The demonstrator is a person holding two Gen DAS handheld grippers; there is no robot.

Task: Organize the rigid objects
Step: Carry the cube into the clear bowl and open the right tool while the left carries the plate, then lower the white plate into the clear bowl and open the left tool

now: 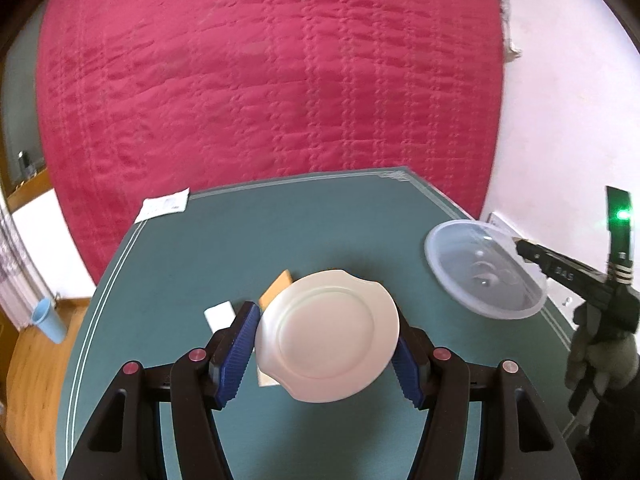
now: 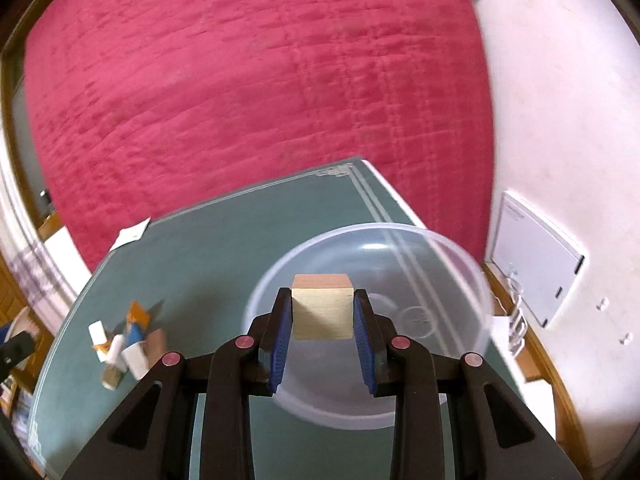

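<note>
1. Left wrist view: the left tongs (image 1: 326, 350) are closed on a white plate (image 1: 328, 336), one blue pad (image 1: 236, 356) pressed against each side of its rim, and the plate is tilted up off the green bench (image 1: 240, 248).
2. Under and behind the plate, an orange block (image 1: 274, 290) and a white block (image 1: 219, 315) lie on the bench, just beside the left pad.
3. A slip of white paper (image 1: 163, 205) sits at the far left corner of the bench, partly over the edge.
4. To the right, a clear plastic bowl (image 1: 484, 268) rests near the bench's right edge. The right tongs (image 1: 520, 246) reach over its rim from the right, held by a gloved hand (image 1: 600, 356); from this side I cannot tell how their pads stand.
5. Right wrist view: the right tongs (image 2: 322, 316) are clamped on a wooden cube (image 2: 322, 312), gripping its left and right faces and holding it above the inside of the clear plastic bowl (image 2: 460, 264).
6. A loose heap of small blocks (image 2: 124, 340), white, orange, blue and brown, lies on the bench (image 2: 208, 240) well to the left of the bowl.
7. Beyond the bench spreads a red quilted bedspread (image 2: 256, 80), and a white panel (image 2: 536, 256) leans on the pale wall to the right.
8. A light blue cup (image 1: 50, 318) stands on the wooden floor left of the bench.
</note>
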